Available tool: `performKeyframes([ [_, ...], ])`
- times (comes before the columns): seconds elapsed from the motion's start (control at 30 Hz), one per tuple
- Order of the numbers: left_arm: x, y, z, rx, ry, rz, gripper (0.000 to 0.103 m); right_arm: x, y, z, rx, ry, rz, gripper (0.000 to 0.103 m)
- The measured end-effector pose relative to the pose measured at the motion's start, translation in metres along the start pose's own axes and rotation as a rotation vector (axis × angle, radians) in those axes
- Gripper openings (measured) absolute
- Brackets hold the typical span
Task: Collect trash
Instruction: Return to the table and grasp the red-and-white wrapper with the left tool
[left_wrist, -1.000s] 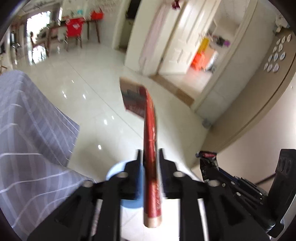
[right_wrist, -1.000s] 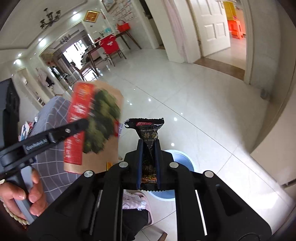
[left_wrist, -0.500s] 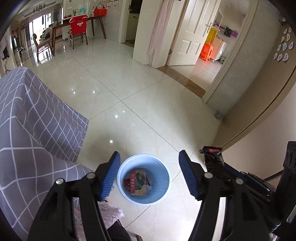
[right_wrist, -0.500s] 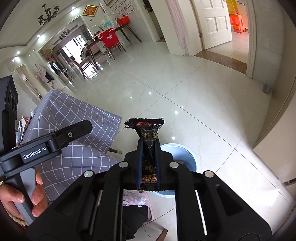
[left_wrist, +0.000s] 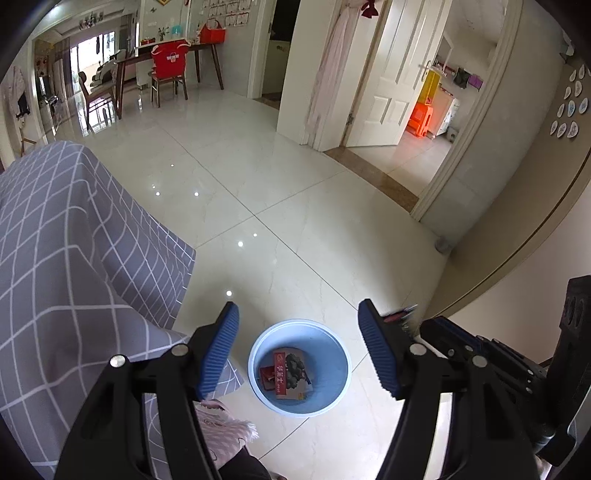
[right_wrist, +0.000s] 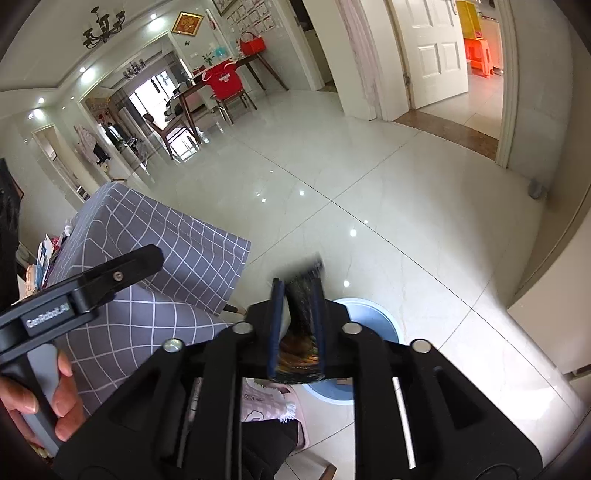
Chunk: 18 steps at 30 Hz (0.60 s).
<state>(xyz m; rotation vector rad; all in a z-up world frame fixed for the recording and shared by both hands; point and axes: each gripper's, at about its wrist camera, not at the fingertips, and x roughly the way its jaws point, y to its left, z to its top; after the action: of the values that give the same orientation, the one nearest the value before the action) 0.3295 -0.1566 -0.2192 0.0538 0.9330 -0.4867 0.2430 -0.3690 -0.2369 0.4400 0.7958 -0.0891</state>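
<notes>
My left gripper (left_wrist: 298, 306) stands open and empty above a blue bin (left_wrist: 255, 373) on the floor. A red and brown snack box (left_wrist: 290, 373) lies inside the bin. The jaws of my right gripper (right_wrist: 297, 284) are opening, and a black snack wrapper (right_wrist: 303, 306) sits blurred between them. It leans on the right pad with a gap at the left pad. The bin's rim (right_wrist: 384, 314) shows just behind this gripper. One finger (right_wrist: 122, 266) of the left gripper reaches in from the left, held by a person's hand (right_wrist: 62, 391).
A grey checked cloth (left_wrist: 74, 258) covers furniture at the left, close to the bin. A pink cloth (left_wrist: 221, 424) lies below the grippers. A glossy tiled floor (left_wrist: 295, 206) stretches ahead to open doors, with a table and chairs far back.
The left gripper opened and let go of the red box, which now lies in the bin. The right jaws have parted and the black wrapper has sunk and blurred between them.
</notes>
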Motion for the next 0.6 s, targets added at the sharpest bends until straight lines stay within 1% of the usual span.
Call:
performKeyframes([
  [0.03,-0.003,0.001,0.001,0.000,-0.005,0.002,0.067,0.000,0.001,0.001,0.000,0.000,-0.008,0.028],
  [0.07,-0.006,0.003,0.001,-0.001,-0.011,0.002,0.067,0.000,0.002,0.002,0.001,-0.005,-0.017,0.037],
  [0.1,-0.011,0.005,0.002,-0.004,-0.020,0.003,0.068,-0.001,0.004,0.002,0.001,-0.008,-0.018,0.042],
  [0.13,-0.014,0.007,0.002,-0.006,-0.025,0.002,0.068,-0.004,0.006,0.003,-0.001,-0.017,-0.020,0.044],
  [0.33,-0.042,0.021,0.002,-0.018,-0.068,-0.001,0.068,-0.014,0.029,0.005,-0.046,-0.029,-0.004,0.044],
  [0.47,-0.065,0.037,0.000,-0.026,-0.102,0.013,0.068,-0.026,0.062,0.006,-0.099,-0.046,0.034,0.044],
  [0.53,-0.081,0.051,-0.002,-0.032,-0.122,0.029,0.068,-0.029,0.079,0.006,-0.126,-0.053,0.054,0.044],
  [0.6,-0.098,0.067,-0.005,-0.045,-0.147,0.055,0.068,-0.033,0.105,0.006,-0.166,-0.059,0.088,0.044],
])
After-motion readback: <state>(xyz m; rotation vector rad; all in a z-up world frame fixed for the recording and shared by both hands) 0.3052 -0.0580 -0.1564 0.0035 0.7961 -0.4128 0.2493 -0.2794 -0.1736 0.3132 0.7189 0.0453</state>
